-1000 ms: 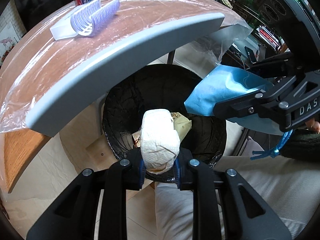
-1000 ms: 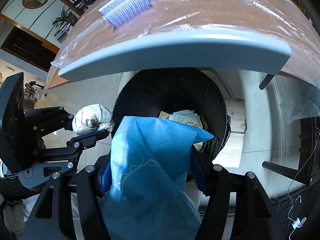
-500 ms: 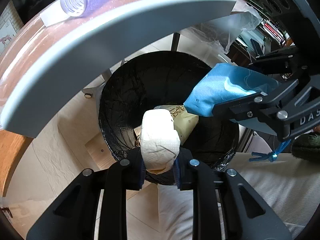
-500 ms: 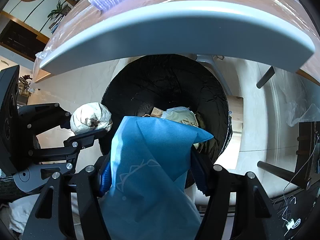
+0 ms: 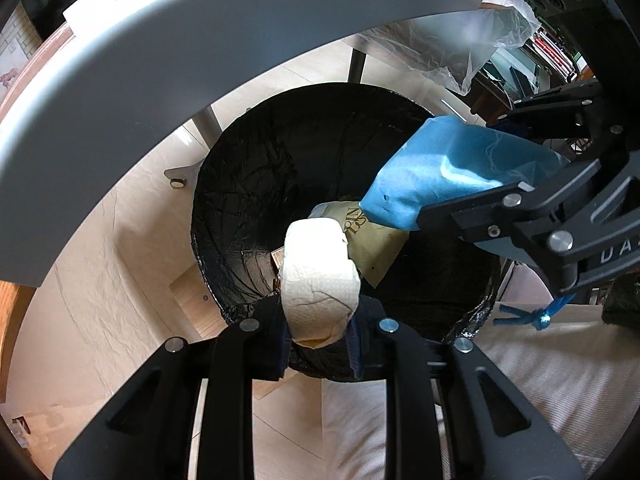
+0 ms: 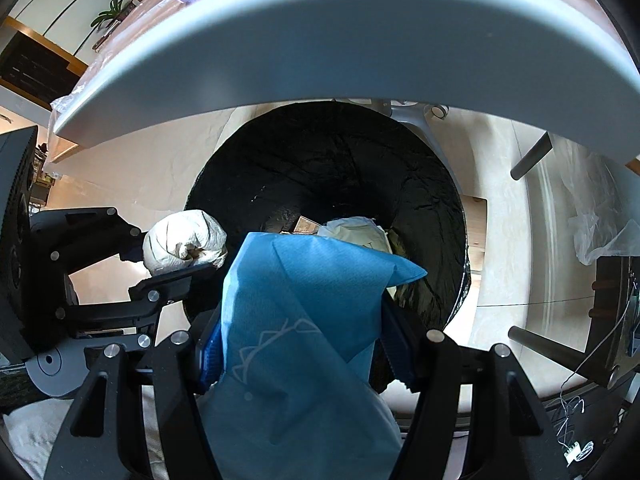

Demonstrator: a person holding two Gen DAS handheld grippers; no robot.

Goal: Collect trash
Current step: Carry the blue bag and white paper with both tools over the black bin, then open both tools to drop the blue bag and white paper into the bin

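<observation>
Trash over black-lined bin (image 5: 256,184): left gripper (image 5: 318,340) clamped on white paper wad (image 5: 318,276), right gripper (image 6: 300,344) clamped on blue cloth (image 6: 304,300). Lower past rim, release together, clear of table edge (image 5: 200,40).

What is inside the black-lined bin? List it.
Inside the bin: a cream printed paper bag and a small brown scrap. The held tissue wad and blue bag cover the rest.

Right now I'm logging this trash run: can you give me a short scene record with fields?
left gripper: shut on white paper wad
right gripper: shut on blue bag
bin: black-lined, on the floor below the table edge
bin contents: beige wrapper
both items: above bin mouth, not released
</observation>
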